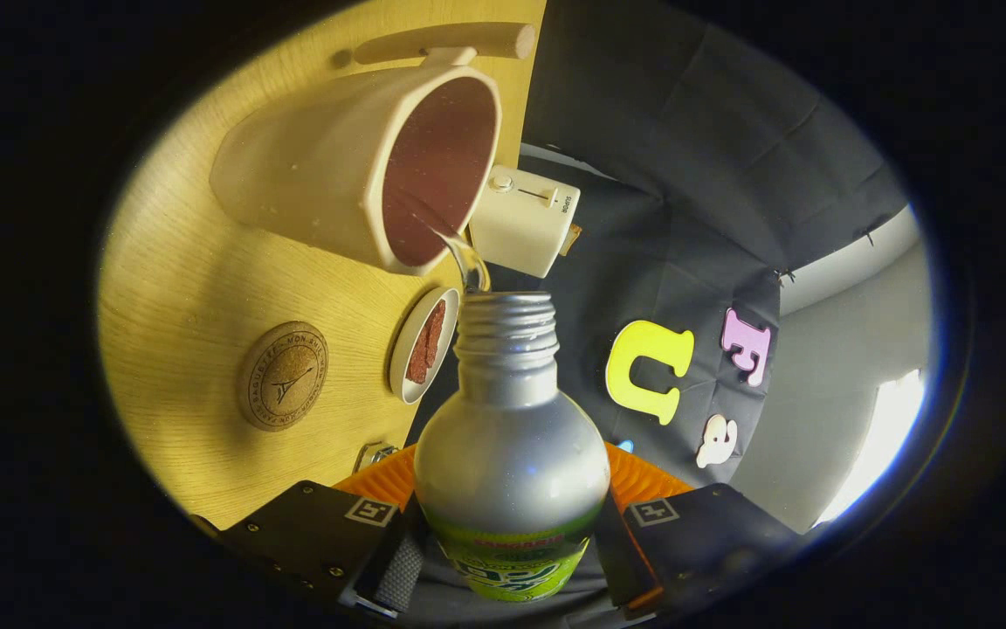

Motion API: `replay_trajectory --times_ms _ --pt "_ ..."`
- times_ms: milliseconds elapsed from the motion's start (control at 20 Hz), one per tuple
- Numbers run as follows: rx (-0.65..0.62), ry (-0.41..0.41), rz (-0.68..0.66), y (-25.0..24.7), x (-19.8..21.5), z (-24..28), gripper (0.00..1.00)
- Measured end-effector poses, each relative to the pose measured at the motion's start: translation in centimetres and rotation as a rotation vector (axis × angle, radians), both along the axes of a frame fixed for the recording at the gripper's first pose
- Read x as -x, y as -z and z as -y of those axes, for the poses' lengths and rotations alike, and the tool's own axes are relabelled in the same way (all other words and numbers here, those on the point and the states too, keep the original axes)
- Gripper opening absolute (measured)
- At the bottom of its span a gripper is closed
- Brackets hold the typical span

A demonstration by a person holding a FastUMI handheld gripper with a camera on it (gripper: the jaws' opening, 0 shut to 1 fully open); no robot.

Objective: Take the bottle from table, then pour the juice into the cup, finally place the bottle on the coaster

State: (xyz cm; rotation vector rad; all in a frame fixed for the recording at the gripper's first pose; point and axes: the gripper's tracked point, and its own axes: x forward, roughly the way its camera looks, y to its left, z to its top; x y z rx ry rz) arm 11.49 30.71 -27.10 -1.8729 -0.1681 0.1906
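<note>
On the wooden table (206,288), gripper (512,559) grasps bottle (510,437), pouring clear liquid into the cup (363,166).

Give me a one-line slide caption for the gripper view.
Jaws clamped on the silver bottle, tipping a clear stream into the cream cup, with the cork coaster waiting on the wooden table.

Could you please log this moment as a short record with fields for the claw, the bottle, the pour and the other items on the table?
claw: claw shut on the bottle
bottle: silver bottle, cap off, tipped toward the cup
pour: clear stream running from the bottle's mouth into the cup
coaster: cork coaster, bare, beside the cup
other items: small dish, white box, wooden rod
</note>
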Motion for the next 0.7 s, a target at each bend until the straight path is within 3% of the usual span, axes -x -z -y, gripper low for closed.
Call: replay_trajectory --times_ms 700 --pt "0.08 -0.027 0.026 -0.49 0.38 -0.94 0.81"
